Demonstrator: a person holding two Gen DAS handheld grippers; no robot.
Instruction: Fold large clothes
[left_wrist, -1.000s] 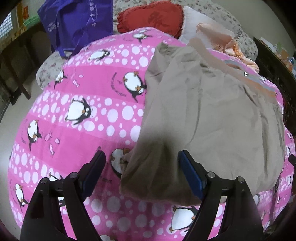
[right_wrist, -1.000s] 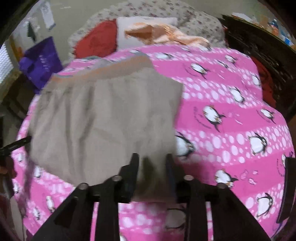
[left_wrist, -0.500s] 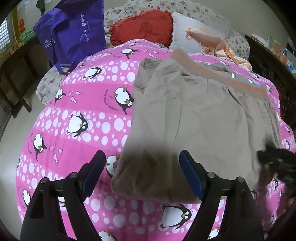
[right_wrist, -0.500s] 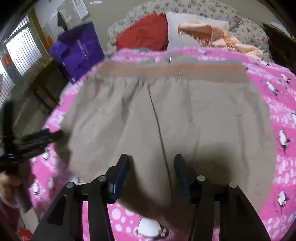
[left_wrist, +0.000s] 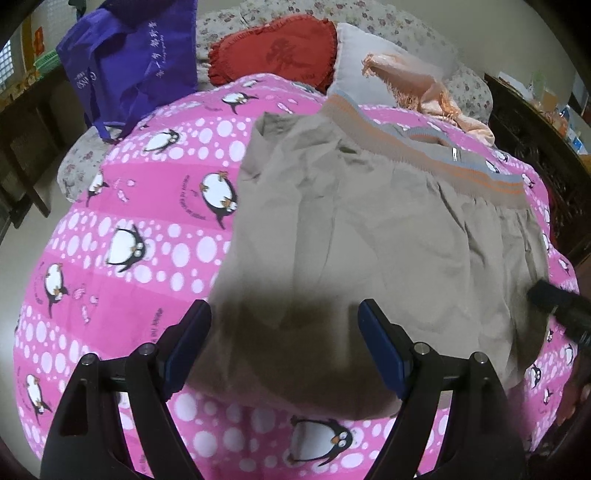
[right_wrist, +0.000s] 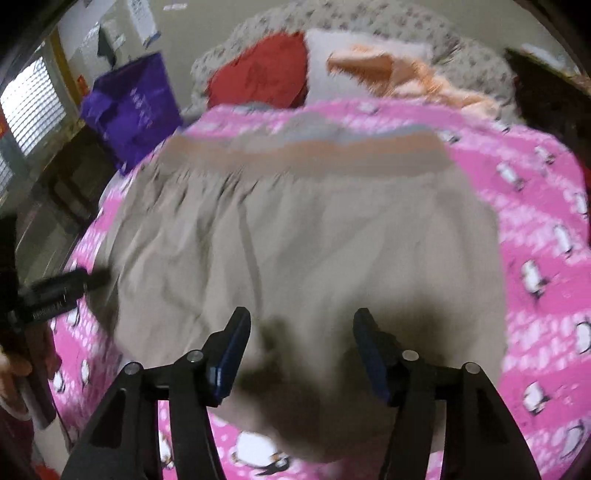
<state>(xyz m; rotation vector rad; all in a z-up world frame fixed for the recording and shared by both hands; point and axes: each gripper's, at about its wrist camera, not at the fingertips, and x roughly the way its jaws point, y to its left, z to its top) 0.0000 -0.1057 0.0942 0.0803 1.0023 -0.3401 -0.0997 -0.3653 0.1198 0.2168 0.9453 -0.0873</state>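
Both grippers spread wide, holding nothing. Left gripper (left_wrist: 284, 343) and right gripper (right_wrist: 301, 350) each hover over the near hem of the garment (left_wrist: 369, 236), which lies ahead of and partly between the jaws, flat on the blanket (left_wrist: 147, 206). Waistband (left_wrist: 424, 155) at far end. Looks laid out, maybe one fold in; remaining folds not done.

Dim indoor light, fisheye-bent edges; right wrist view motion-blurred, left sharp.
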